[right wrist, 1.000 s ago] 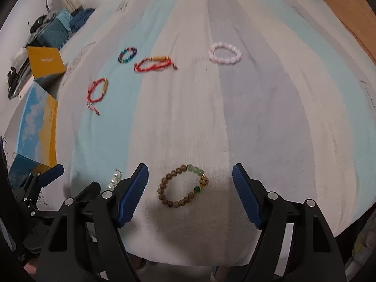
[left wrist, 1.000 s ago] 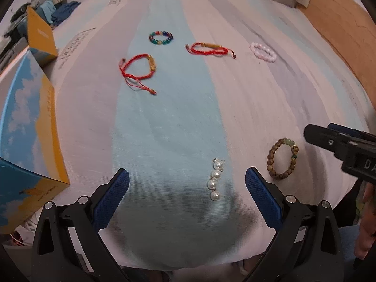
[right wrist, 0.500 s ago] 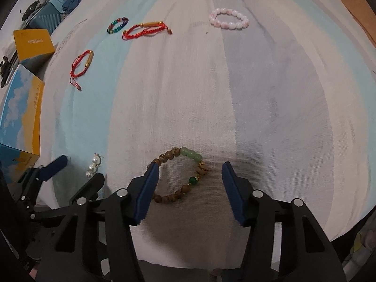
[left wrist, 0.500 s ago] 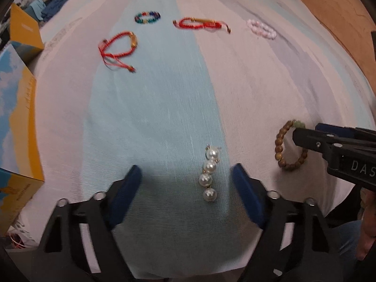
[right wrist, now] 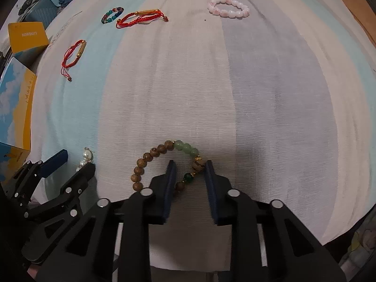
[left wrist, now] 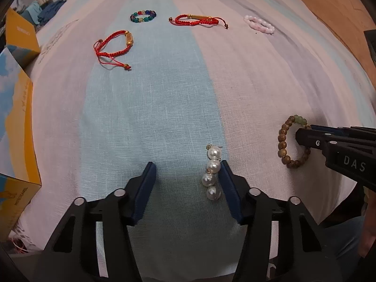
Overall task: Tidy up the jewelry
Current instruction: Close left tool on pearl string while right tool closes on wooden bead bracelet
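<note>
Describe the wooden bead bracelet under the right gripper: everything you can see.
The bracelet is a loop of brown, wood-like beads with three pale green beads, a dark green one, gold spacers and a larger carved bead. It lies flat on the striped cloth. The right gripper, jaws just closing, straddles its right side; the carved bead touches one pad.

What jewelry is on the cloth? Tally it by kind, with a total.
Red cord bracelets: 2
Bead bracelets: 3 (multicolour, pink, wooden)
Pearl strand: 1
Total: 6
</note>
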